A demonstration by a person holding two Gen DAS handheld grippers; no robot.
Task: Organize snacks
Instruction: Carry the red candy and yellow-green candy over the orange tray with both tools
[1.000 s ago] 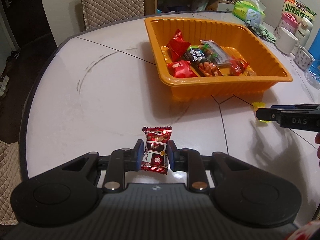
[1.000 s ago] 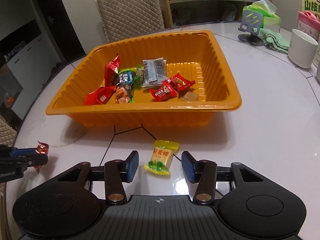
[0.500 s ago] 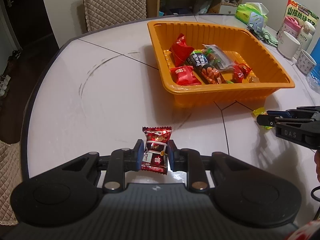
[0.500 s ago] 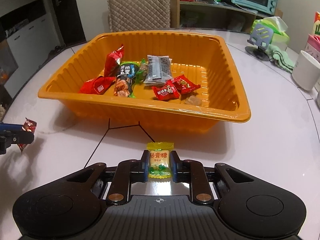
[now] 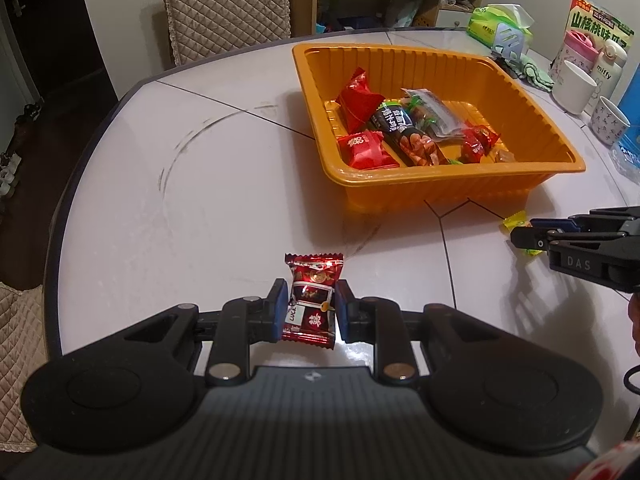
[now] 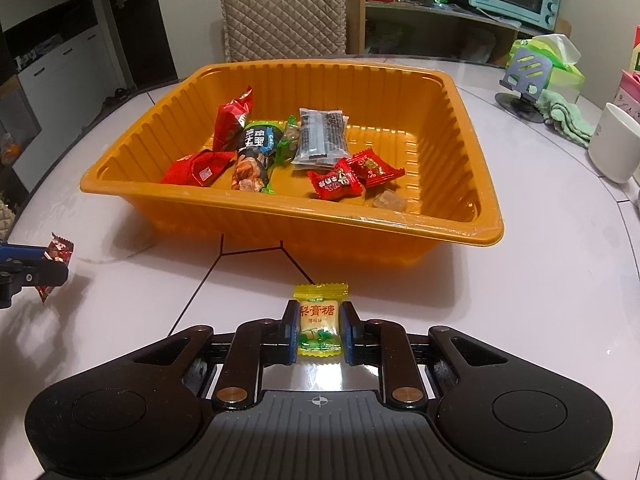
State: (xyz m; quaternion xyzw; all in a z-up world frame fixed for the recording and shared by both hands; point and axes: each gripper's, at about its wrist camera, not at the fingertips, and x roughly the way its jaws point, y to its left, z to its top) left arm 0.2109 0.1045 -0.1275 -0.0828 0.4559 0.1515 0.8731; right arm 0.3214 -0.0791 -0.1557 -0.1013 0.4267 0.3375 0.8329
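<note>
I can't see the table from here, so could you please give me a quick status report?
Left gripper shut on dark red candy. Right gripper shut on yellow candy. Orange tray just ahead, path clear.

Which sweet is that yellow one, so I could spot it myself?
Find the big orange tray on the pale table. Just in front of its near wall, the yellow sweet sits pinched between the right tongs. It is the only yellow wrapper; the other loose sweet is dark red.

Red candy [image 5: 311, 305] and yellow candy [image 6: 319, 325] upright, near orange tray [image 6: 304, 216].
</note>
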